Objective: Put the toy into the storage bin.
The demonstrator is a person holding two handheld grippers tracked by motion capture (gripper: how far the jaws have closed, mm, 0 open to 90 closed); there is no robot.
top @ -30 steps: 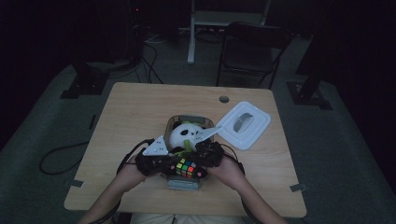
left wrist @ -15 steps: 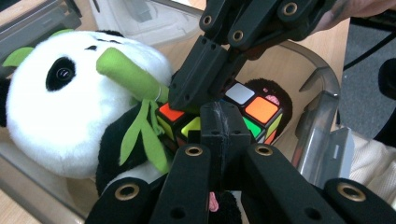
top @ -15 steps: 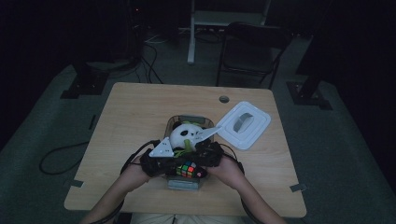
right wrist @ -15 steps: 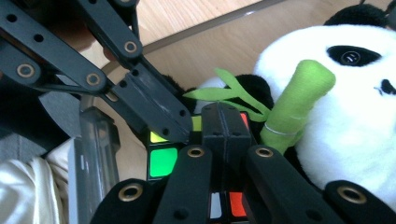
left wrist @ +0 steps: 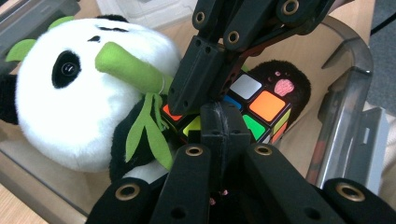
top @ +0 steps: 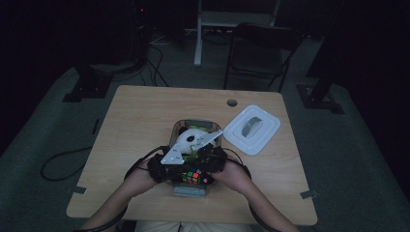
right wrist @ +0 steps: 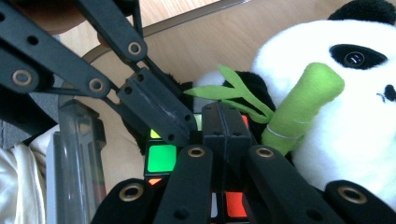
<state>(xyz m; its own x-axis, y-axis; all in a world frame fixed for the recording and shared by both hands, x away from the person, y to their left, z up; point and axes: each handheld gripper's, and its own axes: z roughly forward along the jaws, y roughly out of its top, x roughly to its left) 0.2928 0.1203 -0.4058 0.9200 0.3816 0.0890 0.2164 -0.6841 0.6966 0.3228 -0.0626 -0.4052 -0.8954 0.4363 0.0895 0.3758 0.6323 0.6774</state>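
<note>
Wooden table (top: 145, 125) under dim light, with a clear bin (top: 180, 126) at its centre and a white lid (top: 252, 129) lying flat at about 2 o'clock from the bin, just beside it.

In the bin, a plush panda (top: 189, 139) (left wrist: 70, 107) (right wrist: 355, 116) toward 12 o'clock, lying on its side, with a green felt bamboo stalk (left wrist: 130, 67) (right wrist: 299, 109) across its front and leaves (left wrist: 147, 130) (right wrist: 233, 91) below it.

Toward 6 o'clock in the bin, touching the panda, a cube (top: 192, 176) (left wrist: 261, 105) (right wrist: 161, 158), with orange, white and green stickers facing up in the left gripper view.

Left gripper (top: 162, 169) (left wrist: 219, 121) in from 8 o'clock, right gripper (top: 212, 159) (right wrist: 219, 121) in from 4 o'clock, tips meeting over the cube. Jaws of each pressed together, nothing between them. Each closed tip resting against or just above the cube, apparently; actual contact hard to judge at this angle. Right gripper's closed tip (left wrist: 205, 70) crossing in from 12 o'clock in the left gripper view and sitting over the cube's near corner.
</note>
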